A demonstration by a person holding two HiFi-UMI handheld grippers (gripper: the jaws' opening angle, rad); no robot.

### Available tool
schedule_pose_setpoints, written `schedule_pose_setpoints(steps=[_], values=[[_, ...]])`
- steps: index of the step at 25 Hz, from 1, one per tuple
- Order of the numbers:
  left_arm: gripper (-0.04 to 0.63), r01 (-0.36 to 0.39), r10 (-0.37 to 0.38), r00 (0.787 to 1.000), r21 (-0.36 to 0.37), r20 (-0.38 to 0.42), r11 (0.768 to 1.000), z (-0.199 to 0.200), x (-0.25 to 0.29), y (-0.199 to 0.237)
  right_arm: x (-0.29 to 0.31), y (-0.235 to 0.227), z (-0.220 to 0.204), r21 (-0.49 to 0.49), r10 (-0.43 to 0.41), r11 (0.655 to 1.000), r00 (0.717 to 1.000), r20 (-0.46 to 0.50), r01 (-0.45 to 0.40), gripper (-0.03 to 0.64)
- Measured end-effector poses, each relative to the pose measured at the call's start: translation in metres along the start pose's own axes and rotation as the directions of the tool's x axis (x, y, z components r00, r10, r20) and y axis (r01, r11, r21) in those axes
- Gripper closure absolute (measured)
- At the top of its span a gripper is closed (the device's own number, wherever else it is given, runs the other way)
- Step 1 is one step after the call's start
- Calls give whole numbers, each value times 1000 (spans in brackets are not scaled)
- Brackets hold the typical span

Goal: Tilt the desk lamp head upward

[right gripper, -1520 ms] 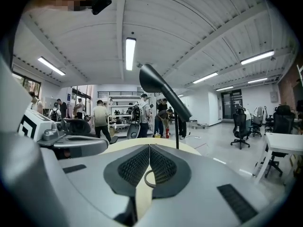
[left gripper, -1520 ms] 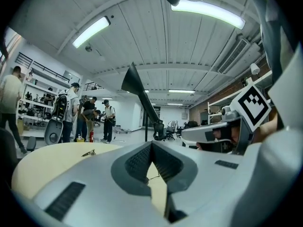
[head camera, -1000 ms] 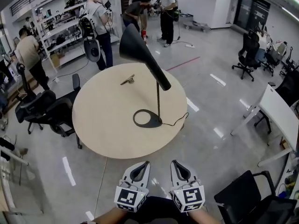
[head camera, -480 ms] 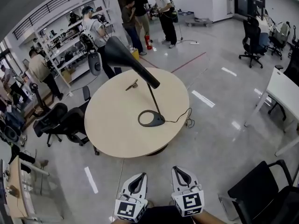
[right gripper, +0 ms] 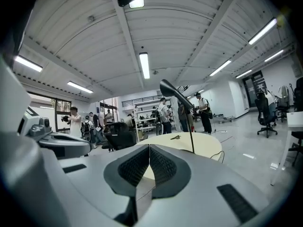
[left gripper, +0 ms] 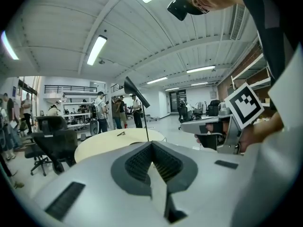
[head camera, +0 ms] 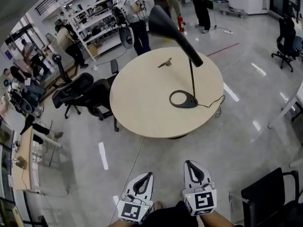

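A black desk lamp stands on the round beige table (head camera: 142, 103). Its ring base (head camera: 183, 100) sits at the table's right side, a thin stem rises from it, and the long cone head (head camera: 168, 26) slants up to the left. Both grippers are held low and near me, well short of the table. My left gripper (head camera: 143, 178) and my right gripper (head camera: 191, 166) are shut, with nothing between the jaws. The lamp head (left gripper: 135, 91) shows far off in the left gripper view, and the lamp head (right gripper: 176, 93) shows likewise in the right gripper view.
A small dark object (head camera: 165, 63) lies at the table's far side. A cord (head camera: 214, 103) runs off the right edge. Black office chairs (head camera: 83, 94) stand left of the table, and another chair (head camera: 270, 197) stands at lower right. Several people (head camera: 132, 13) stand by shelves beyond.
The view has drawn back and swung: the table and lamp now sit farther away and more to the upper right. Both grippers stay low, shut and side by side.
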State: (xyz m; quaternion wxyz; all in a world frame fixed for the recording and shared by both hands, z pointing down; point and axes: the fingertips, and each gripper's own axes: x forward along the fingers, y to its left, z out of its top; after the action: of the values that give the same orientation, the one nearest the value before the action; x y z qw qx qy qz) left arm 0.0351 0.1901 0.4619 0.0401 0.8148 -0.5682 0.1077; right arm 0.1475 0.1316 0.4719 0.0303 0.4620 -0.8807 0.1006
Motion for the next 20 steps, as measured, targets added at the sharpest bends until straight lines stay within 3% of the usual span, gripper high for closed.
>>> schedule_pose_setpoints(steps=[6, 12, 16, 20], values=[[549, -30, 31, 998, -30, 47, 999, -11, -76, 37, -17, 88, 0, -64, 14, 998, 999, -29, -16, 601], [548, 17, -14, 999, -60, 49, 998, -55, -176, 102, -34, 226, -34, -63, -19, 998, 997, -72, 15, 601], [549, 92, -88, 995, -115, 42, 989, -74, -217, 105, -67, 269, -52, -72, -96, 994, 988, -120, 88, 601], [548, 150, -142, 987, -111, 78, 982, -79, -242, 105, -90, 295, -64, -78, -144, 988, 978, -152, 133, 601]])
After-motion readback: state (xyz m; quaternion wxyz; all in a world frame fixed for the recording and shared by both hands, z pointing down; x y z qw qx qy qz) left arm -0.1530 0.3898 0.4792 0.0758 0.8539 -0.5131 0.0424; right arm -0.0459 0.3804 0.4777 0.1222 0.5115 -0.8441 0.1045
